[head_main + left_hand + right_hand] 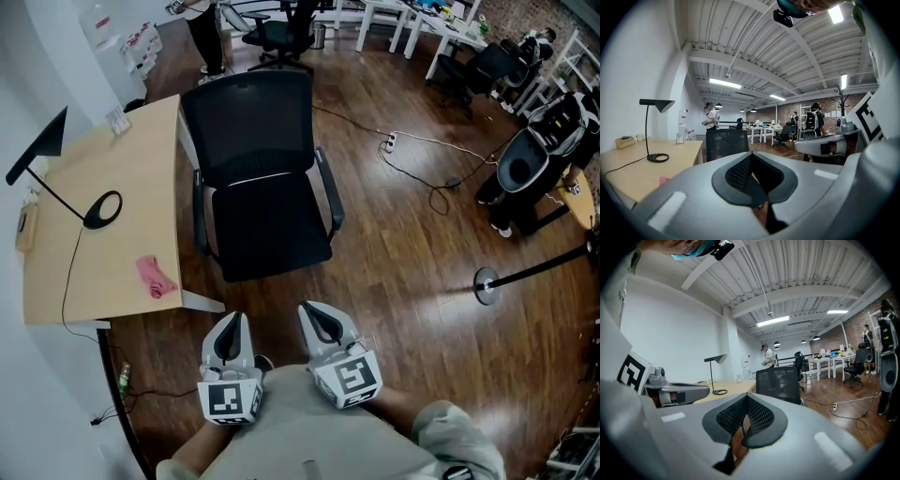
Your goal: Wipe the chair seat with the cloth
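Left gripper: the grey hand-held left gripper (232, 330) sits low by the person's lap, jaws pressed together with nothing between them.
Right gripper: the grey right gripper (322, 323) is just beside it, jaws likewise clenched and empty.
Cloth: the crumpled pink cloth (156, 277) lies on the light wooden desk (122, 178), near its nearest edge on the chair's side, apart from both grippers.
Chair: the black mesh-back office chair (258, 141) stands ahead of the grippers. Its black seat (270, 234) is bare, and its left armrest is close beside the desk edge.
In the way: the desk's corner and white leg (202, 302) lie between the left gripper and the cloth.
Desk top: a black thin-stemmed lamp (101, 209) stands there, its cord trailing towards the near edge.
Floor: a white power strip (391, 142) with cables lies right of the chair. A round-based stanchion post (486, 285) stands farther right.
Background: a second black chair (281, 33) and a standing person (202, 28).
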Tool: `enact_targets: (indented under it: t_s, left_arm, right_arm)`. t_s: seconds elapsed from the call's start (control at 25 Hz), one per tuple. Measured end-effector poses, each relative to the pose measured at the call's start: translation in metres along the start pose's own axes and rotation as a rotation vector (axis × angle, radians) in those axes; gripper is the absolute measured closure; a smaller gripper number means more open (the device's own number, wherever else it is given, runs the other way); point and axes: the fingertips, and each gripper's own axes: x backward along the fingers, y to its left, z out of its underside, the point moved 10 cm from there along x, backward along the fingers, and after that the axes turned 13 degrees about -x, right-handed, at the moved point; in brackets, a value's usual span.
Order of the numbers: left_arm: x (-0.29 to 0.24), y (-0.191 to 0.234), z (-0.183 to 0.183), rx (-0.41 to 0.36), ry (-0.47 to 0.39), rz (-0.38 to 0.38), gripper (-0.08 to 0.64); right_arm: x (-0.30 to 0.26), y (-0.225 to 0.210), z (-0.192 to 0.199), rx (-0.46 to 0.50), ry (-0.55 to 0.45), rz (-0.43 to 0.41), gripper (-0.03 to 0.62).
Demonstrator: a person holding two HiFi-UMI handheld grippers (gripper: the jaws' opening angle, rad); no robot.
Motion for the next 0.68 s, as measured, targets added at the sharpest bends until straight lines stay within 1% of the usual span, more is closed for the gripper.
enact_targets:
  t_s: [0.16, 0.4, 0.56, 0.68]
  left_arm:
    - [0.0012, -0.0020, -0.0008, -0.002, 0.018, -0.010, 0.554]
    - [-0.0003, -0.0030, -0.0037, -0.006, -0.006, -0.006, 0.554]
    - [0.0010, -0.0022, -0.0009, -0.007, 0.013, -0.010, 0.554]
    - [0.0014, -0.0012, -0.0018, -0.010, 0.000, -0.002, 0.554]
  right_arm:
    - [0.0024, -0.0019, -0.0028, 0.000, 0.001, -0.004, 0.592]
    - [0.0028, -0.0031, -0.0026, 0.006, -0.002, -0.007, 0.592]
    - [0.0031, -0.0017, -0.0021, 0.007, -0.003, -0.007, 0.592]
    - [0.0028, -0.0001, -0.0015, 0.024, -0.010, -0.018, 0.592]
